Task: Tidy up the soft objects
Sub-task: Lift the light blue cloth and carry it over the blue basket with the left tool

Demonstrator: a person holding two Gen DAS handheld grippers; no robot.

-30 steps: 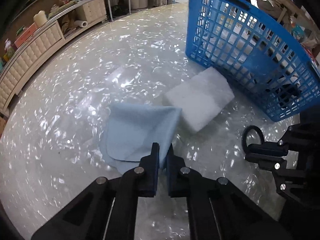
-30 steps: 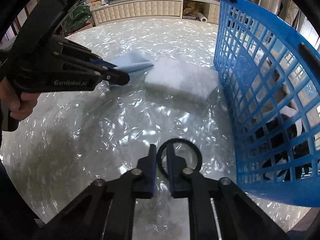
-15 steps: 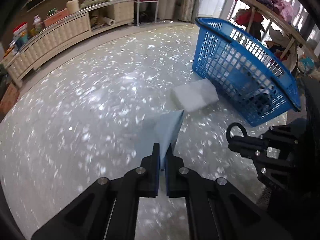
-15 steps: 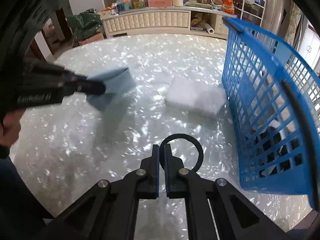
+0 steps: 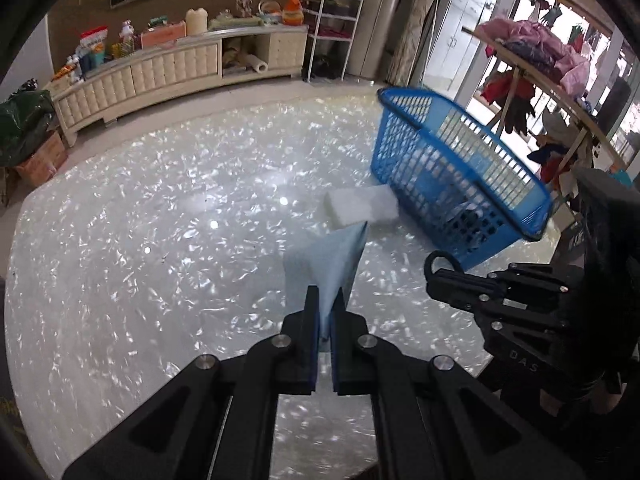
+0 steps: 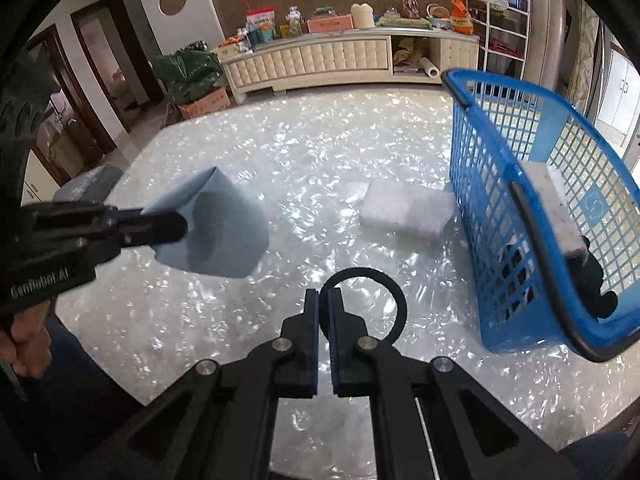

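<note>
My left gripper point(image 5: 325, 300) is shut on a light blue cloth point(image 5: 326, 266), which hangs folded in the air above the pearly white table point(image 5: 160, 248). In the right wrist view the same cloth point(image 6: 216, 232) dangles from the left gripper point(image 6: 176, 226) at the left. My right gripper point(image 6: 324, 300) is shut on a thin black ring point(image 6: 394, 300), lifted off the table; in the left wrist view the ring point(image 5: 434, 260) pokes out of the right gripper point(image 5: 434, 280). A white foam block point(image 6: 404, 210) lies beside the blue basket point(image 6: 500, 184).
The blue plastic basket point(image 5: 460, 176) stands at the table's right side and holds a grey-white block point(image 6: 556, 208) and something dark. A cream sideboard point(image 5: 160, 76) with clutter runs along the far wall. A clothes rack point(image 5: 540, 64) is at the right.
The left gripper has lifted the blue cloth off the table and carried it up; the cloth now hangs free. The right gripper has risen with the black ring.
</note>
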